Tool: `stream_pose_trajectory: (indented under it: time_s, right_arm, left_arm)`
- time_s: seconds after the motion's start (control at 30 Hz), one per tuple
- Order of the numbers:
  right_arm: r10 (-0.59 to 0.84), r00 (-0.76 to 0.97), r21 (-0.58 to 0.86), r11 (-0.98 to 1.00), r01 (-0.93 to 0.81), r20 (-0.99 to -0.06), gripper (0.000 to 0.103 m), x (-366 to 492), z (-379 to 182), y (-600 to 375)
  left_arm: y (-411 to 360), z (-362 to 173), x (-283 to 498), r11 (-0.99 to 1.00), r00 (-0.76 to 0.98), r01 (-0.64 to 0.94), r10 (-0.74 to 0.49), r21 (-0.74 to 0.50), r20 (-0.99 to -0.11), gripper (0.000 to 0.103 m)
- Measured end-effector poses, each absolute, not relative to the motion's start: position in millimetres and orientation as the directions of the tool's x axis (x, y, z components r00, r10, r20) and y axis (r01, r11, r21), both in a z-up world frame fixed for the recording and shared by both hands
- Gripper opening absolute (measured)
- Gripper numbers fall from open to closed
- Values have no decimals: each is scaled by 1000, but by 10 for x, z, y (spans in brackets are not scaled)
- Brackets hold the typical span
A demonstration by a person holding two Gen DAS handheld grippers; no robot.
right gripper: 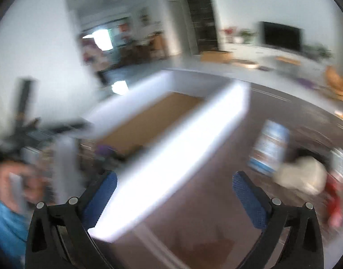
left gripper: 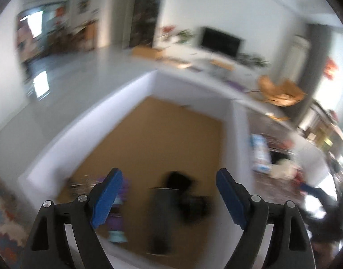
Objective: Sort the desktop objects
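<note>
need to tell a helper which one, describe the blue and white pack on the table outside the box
Start at the big white box with the brown floor. On the dark table beside it stands a blue-and-white pack, upright. Its neighbour is a soft cream lump; only the pack is flat-sided and printed.

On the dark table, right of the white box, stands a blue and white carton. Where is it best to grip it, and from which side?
Probably grip the blue and white carton across its narrow sides, around mid-height, coming from the near side. It appears to stand upright, so its flat sides suit the open right hand-held gripper. A pale soft object crowds its lower right. Blur hides finer detail.
</note>
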State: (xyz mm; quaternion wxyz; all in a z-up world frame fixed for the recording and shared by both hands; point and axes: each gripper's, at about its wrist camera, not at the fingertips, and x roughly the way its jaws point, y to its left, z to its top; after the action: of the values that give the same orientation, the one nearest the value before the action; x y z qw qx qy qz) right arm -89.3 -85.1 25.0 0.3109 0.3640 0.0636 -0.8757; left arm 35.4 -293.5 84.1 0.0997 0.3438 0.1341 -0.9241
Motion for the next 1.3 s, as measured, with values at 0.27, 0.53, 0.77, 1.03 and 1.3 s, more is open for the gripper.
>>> stream_pose_trajectory:
  time_s: [0.27, 0.53, 0.77, 1.03, 1.3]
  right_arm:
    - [-102, -585, -4, -984, 178, -804, 103, -1019, -478, 876]
    - [-63, -567, -32, -987, 157, -821, 103, -1060, -519, 1125]
    - [-65, -581, -9, -992, 123, -811, 103, -1091, -585, 1178]
    - [-56, -581, -18, -993, 120, -812, 103, -1099, -576, 1141]
    - [-58, -581, -15, -993, 120, -812, 103, -1091, -567, 1134]
  left_arm:
    - [-1294, 643, 195, -979, -719, -98, 194, -179, -667, 103]
    - [-444, -442, -717, -989, -593, -145, 103, -19, -799, 103]
    - [-321, -597, -1078, -988, -591, -152, 63, 34, -804, 103]
    - [-392, -628, -1151, -989, -579, -146, 88, -4, -810, 103]
    - [-391, -626, -1151, -989, -579, -145, 88, -3, -811, 103]
